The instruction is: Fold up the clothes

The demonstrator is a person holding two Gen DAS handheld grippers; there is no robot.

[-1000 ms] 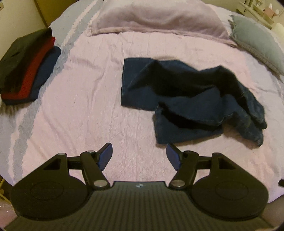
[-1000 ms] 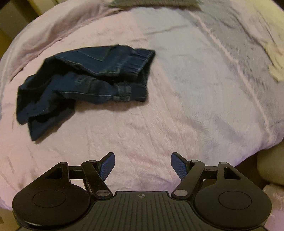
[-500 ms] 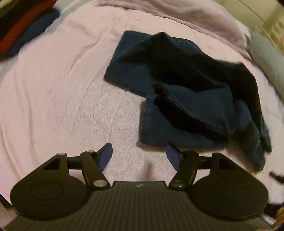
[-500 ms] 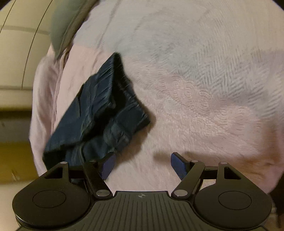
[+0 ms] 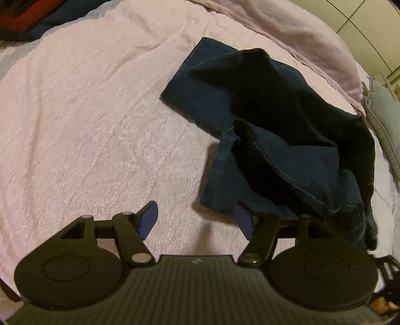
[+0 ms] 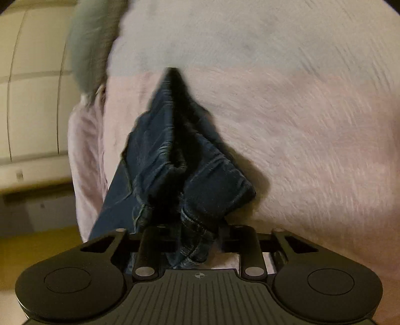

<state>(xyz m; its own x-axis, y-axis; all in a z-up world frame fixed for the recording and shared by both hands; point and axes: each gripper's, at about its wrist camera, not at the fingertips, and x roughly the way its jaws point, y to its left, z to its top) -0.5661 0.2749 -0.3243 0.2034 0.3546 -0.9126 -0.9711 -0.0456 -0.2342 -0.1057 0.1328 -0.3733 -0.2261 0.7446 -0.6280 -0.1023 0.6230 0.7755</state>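
Note:
A crumpled pair of dark blue jeans point(image 5: 275, 125) lies on the pink bedspread point(image 5: 87, 125). My left gripper point(image 5: 196, 221) is open just above the bedspread at the near leg end. Its right pad point(image 5: 243, 222) is at that leg's hem and its left pad over bare cover. In the right wrist view the jeans point(image 6: 175, 162) stretch away from me. My right gripper point(image 6: 192, 237) has its jaws closing on a bunched fold of denim at the near end, and the cloth fills the gap and hides the pads.
A stack of folded dark and red clothes point(image 5: 22, 20) sits at the far left of the bed. A pink pillow point(image 5: 287, 30) and a grey cushion point(image 5: 385, 105) lie behind the jeans. The grey cushion point(image 6: 92, 50) and the bed's edge are on the left in the right wrist view.
Both grippers came down toward the jeans. The right one rolled, reached the near end of the denim and drew its jaws in on it. The left stayed open.

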